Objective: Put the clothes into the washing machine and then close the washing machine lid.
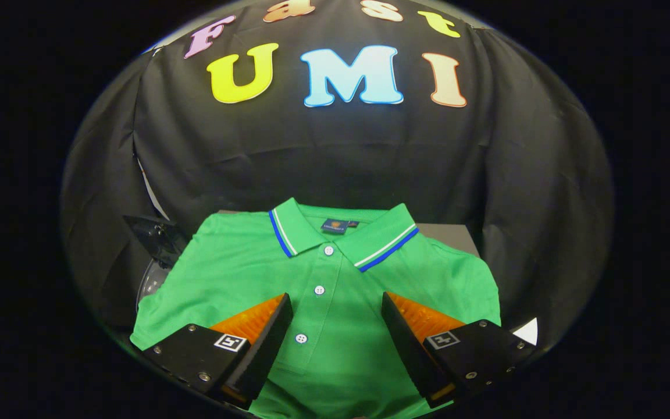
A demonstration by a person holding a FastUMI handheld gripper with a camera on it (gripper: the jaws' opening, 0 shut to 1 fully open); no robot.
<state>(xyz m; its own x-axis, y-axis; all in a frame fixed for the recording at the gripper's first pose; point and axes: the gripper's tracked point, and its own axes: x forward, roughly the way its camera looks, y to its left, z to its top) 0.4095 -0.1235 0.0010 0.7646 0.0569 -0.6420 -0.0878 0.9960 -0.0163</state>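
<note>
A folded green polo shirt (pixel 236 273) with a blue-and-white striped collar lies flat on a grey surface (pixel 448 235), collar pointing away from me. Its button placket runs straight down between my fingers. My gripper (pixel 337 302) hovers over the shirt's lower half, open wide, one finger (pixel 265 337) on each side of the placket. Nothing is held between them. Whether the fingers touch the cloth cannot be told.
To the left of the shirt, past its sleeve, a dark shiny part with a clear curved rim (pixel 152 256) shows, possibly the washing machine's lid. Black cloth walls close the booth behind and on both sides.
</note>
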